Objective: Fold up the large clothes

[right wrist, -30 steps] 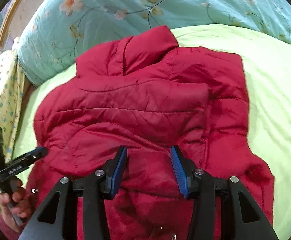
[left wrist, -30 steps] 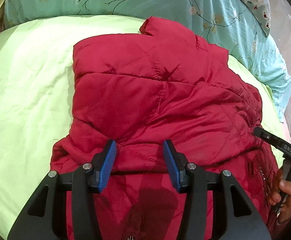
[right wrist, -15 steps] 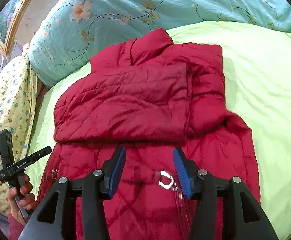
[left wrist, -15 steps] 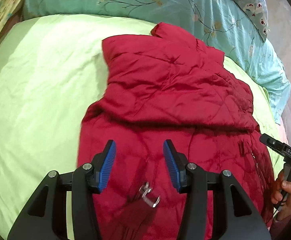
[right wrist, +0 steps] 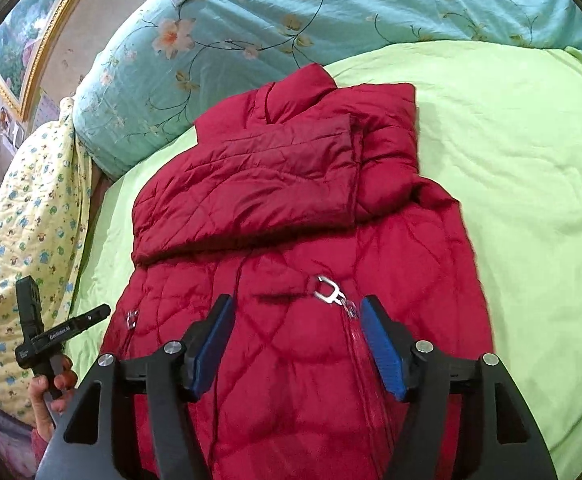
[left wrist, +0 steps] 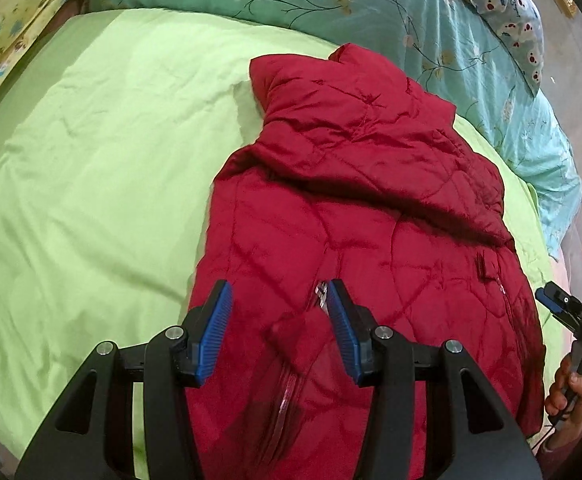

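Across the middle of both frames, a red jacket (left wrist: 371,208) lies on the green sheet (left wrist: 91,160); left gripper (left wrist: 279,328) jaws apart, right gripper (right wrist: 297,344) jaws just widening, both holding nothing

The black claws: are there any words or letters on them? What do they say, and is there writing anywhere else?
"DAS": white letters on the right claw, seen from the left wrist view; the marking may continue out of sight.
"GenRobot.AI", roughly: white print on the left claw, seen from the right wrist view; small and blurred, so not certain.
A second white line lower on that claw: too small to read.
Red puffer jacket, bedding: no writing visible.
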The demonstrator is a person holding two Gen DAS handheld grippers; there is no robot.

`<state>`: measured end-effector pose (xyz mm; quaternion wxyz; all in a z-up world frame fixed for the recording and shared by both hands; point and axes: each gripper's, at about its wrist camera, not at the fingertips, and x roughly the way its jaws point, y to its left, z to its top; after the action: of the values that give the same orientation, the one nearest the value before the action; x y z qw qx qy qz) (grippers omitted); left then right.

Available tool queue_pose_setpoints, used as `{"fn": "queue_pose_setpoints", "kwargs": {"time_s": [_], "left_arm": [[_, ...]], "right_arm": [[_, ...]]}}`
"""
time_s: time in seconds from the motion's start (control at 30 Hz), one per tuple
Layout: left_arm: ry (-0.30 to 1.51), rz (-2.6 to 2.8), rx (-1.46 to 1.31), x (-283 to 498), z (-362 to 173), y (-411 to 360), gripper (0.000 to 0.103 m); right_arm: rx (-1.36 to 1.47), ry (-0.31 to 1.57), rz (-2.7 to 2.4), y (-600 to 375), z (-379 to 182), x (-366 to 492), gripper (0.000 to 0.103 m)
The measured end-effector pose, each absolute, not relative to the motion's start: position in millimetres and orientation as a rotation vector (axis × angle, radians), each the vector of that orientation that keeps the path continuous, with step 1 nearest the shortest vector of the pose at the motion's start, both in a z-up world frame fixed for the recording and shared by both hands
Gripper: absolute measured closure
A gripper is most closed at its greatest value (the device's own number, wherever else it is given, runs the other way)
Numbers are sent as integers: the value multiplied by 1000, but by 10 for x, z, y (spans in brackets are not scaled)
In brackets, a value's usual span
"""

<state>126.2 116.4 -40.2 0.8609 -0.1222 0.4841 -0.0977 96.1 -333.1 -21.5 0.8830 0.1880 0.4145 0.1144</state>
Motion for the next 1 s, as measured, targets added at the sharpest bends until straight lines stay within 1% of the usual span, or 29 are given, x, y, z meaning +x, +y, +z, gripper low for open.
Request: {"fn": "queue_pose_setpoints", "kwargs": {"time_s": [0.2,0.3,0.43,0.7,0.83,1.0], "left_arm": [[1028,-188,-256,1082,-447,1272,55],[1031,-178,-251,989,-474,1345,51],[1045,-169,-242,876,-530,1435,51],[1073,-175,-228,612,-614,1499,51],[1084,-196,-237,528,-649,1505,44],[1107,-210,-263,443,-721,1545,44]], "right_arm": [[376,864,195,-3471,-225,654,30],[331,876,149,-3546,-245,521,25],[305,891,88,-3703,-290,341,22],[315,988,72,-3793,-502,127,21],[296,1033,106,-3695,-594,91,21],[274,1079,134,-3583,-694,30,21]]}}
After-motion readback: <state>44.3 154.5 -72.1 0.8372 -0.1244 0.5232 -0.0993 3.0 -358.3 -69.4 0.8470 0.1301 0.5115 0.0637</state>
